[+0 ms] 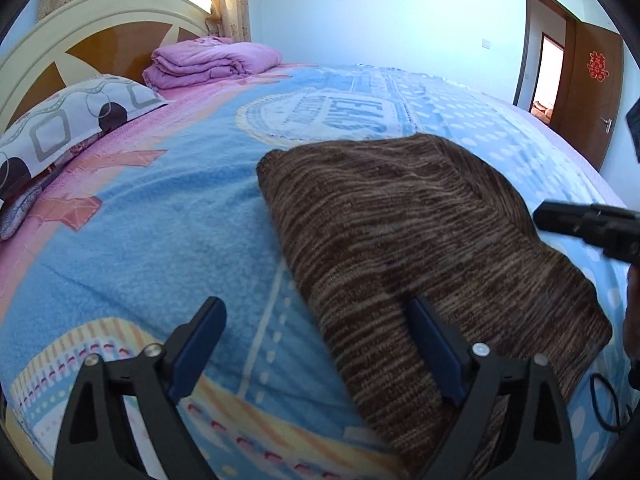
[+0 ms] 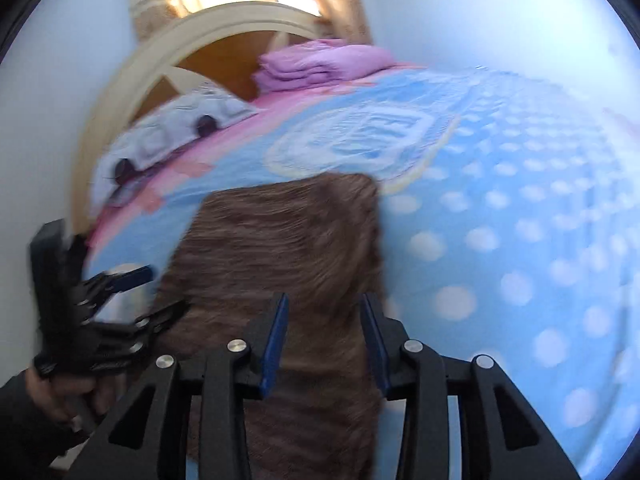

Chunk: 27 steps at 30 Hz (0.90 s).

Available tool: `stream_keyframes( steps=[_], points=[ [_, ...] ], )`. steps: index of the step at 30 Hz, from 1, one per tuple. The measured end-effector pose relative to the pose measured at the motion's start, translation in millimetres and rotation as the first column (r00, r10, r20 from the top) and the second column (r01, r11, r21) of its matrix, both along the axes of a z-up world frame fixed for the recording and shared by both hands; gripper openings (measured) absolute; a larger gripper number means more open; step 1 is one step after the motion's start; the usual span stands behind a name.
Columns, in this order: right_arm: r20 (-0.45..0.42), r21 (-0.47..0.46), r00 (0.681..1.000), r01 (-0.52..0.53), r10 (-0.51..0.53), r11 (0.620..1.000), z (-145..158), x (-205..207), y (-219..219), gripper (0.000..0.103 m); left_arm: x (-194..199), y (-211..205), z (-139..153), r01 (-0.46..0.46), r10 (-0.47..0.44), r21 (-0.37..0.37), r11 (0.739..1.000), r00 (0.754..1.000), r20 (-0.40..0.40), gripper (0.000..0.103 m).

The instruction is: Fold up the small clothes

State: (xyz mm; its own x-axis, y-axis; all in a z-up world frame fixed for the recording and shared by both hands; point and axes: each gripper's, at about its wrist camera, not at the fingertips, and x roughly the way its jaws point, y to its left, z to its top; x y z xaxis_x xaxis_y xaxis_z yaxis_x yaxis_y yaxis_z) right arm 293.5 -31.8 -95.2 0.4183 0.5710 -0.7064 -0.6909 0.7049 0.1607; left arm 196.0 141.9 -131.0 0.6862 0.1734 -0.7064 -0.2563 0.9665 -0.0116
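Observation:
A brown striped knitted garment [image 1: 400, 220] lies folded in a rough rectangle on the blue patterned blanket [image 1: 140, 220]. My left gripper [image 1: 316, 304] stands wide open over the garment's near left edge; its right finger is above the knit, its left finger above bare blanket, and nothing is between the pads. In the blurred right wrist view the same garment [image 2: 288, 232] stretches away under my right gripper [image 2: 325, 300], whose jaws stand partly apart above the cloth without pinching it. The left gripper [image 2: 160, 290] shows at the garment's left side, held by a hand [image 2: 64, 392].
A patterned pillow [image 1: 72, 120] and a folded pink quilt [image 1: 208, 64] lie by the cream headboard [image 1: 100, 20]. A brown door [image 1: 592, 92] stands open at the far right. A black cable [image 1: 604, 404] loops at the bed's near right edge.

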Motion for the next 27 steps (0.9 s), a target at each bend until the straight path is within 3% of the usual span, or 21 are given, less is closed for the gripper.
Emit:
stream_keyframes(
  steps=[1, 2, 3, 7, 10, 17, 20, 25, 27],
  points=[
    [-0.015, -0.021, 1.000, -0.013, 0.013, 1.000, -4.1, 2.1, 5.1, 0.031, -0.2, 1.0, -0.9, -0.005, 0.005, -0.008, 1.000, 1.000, -0.001, 0.099],
    [-0.022, -0.047, 0.999, -0.030, 0.029, 0.998, -10.5, 2.1, 10.2, 0.012, -1.0, 2.5, -1.3, -0.014, 0.014, -0.021, 1.000, 1.000, -0.002, 0.099],
    [-0.012, -0.066, 1.000, -0.030, 0.029, 0.997, -13.9, -0.2, 10.5, 0.003, -2.7, 1.9, -1.0, -0.019, 0.019, -0.020, 1.000, 1.000, 0.000, 0.099],
    [-0.020, -0.055, 1.000, 0.005, -0.006, 0.998, -25.7, -0.5, -1.3, 0.002, -0.4, -9.7, -1.7, -0.053, 0.054, 0.067, 0.996, 0.998, -0.009, 0.103],
    [-0.055, -0.020, 0.998, 0.021, -0.022, 1.000, -28.4, 7.9, -8.3, 0.002, -2.9, -4.4, -1.8, -0.062, 0.062, 0.033, 0.998, 0.998, -0.003, 0.103],
    [-0.001, -0.037, 0.998, 0.065, -0.065, 0.997, -32.7, -5.1, -14.5, 0.005, -17.3, 1.6, -1.8, -0.073, 0.074, -0.029, 0.997, 0.997, 0.013, 0.103],
    [-0.015, -0.020, 0.990, 0.138, -0.138, 0.990, -27.0, -2.5, -26.1, 0.027, -23.4, -5.4, 5.6, -0.075, 0.075, 0.006, 0.997, 0.997, 0.019, 0.103],
    [0.040, -0.012, 0.979, 0.202, -0.201, 0.979, -5.0, -28.7, -50.2, 0.030, -46.4, -17.1, 28.4, -0.032, 0.030, 0.048, 0.998, 0.999, 0.040, 0.103],
    [0.087, 0.020, 0.977, 0.192, -0.193, 0.981, 11.3, -48.7, -54.6, 0.041, -60.9, -21.8, 44.6, -0.016, 0.012, 0.042, 0.999, 0.996, 0.086, 0.103]
  ],
)
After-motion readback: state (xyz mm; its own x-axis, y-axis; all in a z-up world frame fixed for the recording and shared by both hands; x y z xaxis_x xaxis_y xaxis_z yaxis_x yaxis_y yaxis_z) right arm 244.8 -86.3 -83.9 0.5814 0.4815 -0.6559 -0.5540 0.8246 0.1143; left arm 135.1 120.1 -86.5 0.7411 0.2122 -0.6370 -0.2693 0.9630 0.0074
